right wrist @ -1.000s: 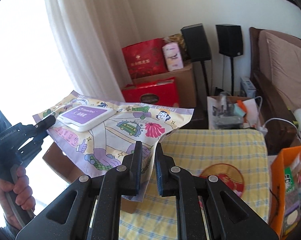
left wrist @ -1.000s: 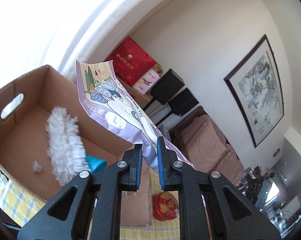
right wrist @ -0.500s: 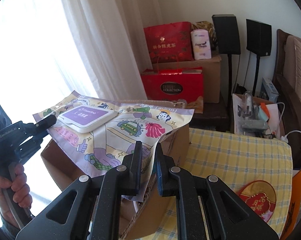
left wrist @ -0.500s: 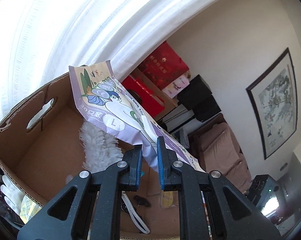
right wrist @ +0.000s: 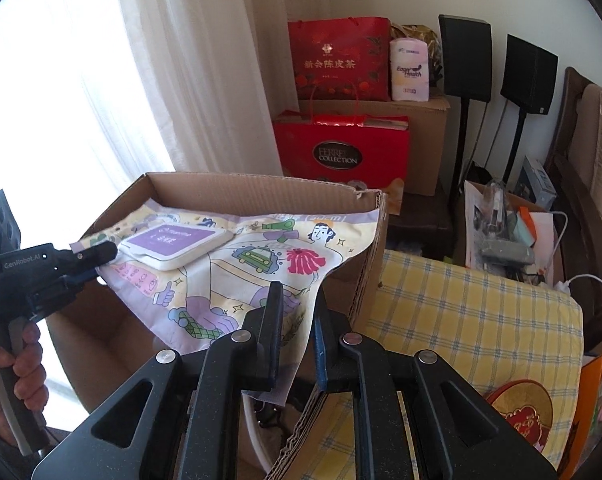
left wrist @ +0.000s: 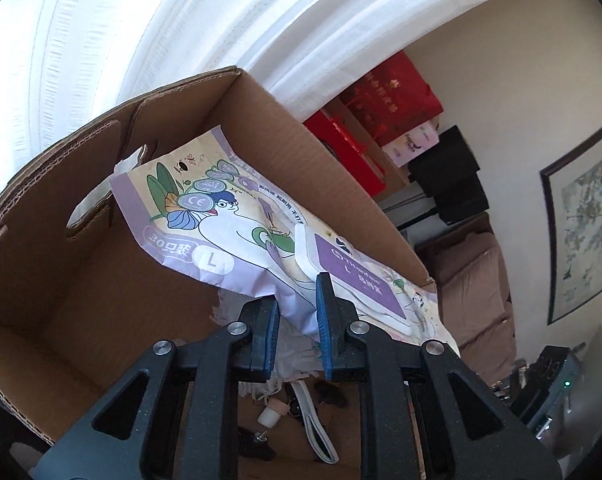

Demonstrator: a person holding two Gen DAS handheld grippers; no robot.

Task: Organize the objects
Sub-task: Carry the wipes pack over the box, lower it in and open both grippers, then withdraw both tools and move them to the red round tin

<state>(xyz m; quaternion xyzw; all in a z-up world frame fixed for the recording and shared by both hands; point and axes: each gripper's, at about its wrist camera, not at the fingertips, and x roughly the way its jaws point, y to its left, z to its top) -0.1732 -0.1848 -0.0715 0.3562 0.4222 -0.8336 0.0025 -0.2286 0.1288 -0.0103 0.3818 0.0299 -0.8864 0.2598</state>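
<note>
A flat printed wipes pack [right wrist: 237, 264] with a purple-and-white lid hangs inside the open cardboard box [right wrist: 261, 190]. My right gripper [right wrist: 297, 320] is shut on the pack's near corner. My left gripper [left wrist: 297, 312] is shut on its opposite edge; in the right wrist view it [right wrist: 93, 260] pinches the pack's left corner. In the left wrist view the pack [left wrist: 221, 240] slopes down into the box [left wrist: 81, 280], over a white duster and small items on the box floor.
A yellow checked cloth [right wrist: 461, 312] lies right of the box with a round red tin [right wrist: 521, 412] on it. Red gift bags [right wrist: 341, 144], a carton and two black speakers [right wrist: 465, 60] stand behind. White curtains [right wrist: 181, 60] hang at left.
Both grippers have carried the pack leftward and lowered it from above the box rim into the box. The box now fills both views.
</note>
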